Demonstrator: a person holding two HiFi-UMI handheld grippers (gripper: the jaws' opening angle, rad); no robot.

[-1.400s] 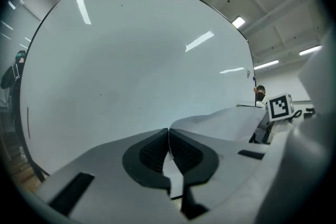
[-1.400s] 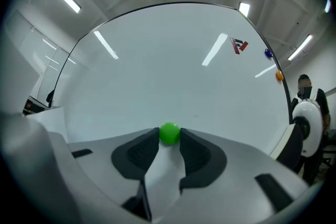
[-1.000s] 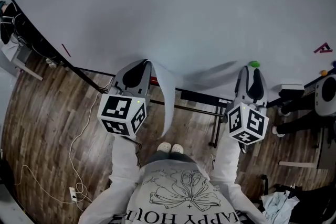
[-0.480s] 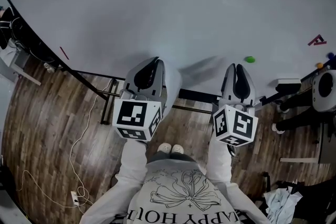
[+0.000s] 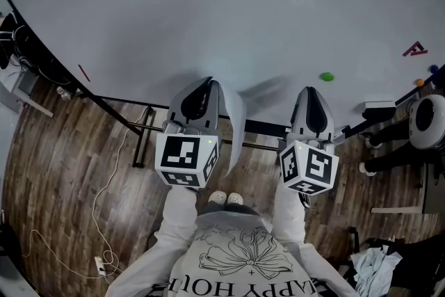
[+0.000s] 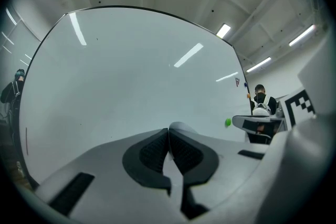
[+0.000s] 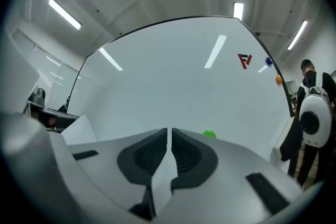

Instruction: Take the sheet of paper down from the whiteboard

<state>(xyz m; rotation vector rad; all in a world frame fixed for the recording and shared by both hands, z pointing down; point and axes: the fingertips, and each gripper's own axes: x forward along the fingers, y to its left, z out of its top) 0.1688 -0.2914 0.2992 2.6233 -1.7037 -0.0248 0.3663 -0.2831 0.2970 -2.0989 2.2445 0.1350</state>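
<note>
The sheet of paper [image 5: 234, 123] hangs off the whiteboard [image 5: 208, 10], and my left gripper [image 5: 201, 85] is shut on its edge. In the left gripper view the pads [image 6: 157, 150] meet, with a white edge pinched between them. A corner of the paper [image 7: 79, 131] shows at the left of the right gripper view. My right gripper [image 5: 311, 91] hovers below and left of the green magnet [image 5: 326, 76], apart from it. Its jaws have just been closing to a thin slit, with nothing between them. The magnet [image 7: 209, 134] stays stuck to the board.
A red letter magnet [image 5: 414, 49] plus blue [image 5: 434, 69] and orange [image 5: 419, 82] magnets sit at the board's right edge. The board's black stand [image 5: 264, 127] crosses the wood floor by my feet. A cable [image 5: 104, 184] trails at left. A person with a backpack [image 7: 312, 113] stands to the right.
The right gripper has come off the green magnet, drawn left and closed its jaws. The left gripper has shifted right with the paper, which now hangs free of the board.
</note>
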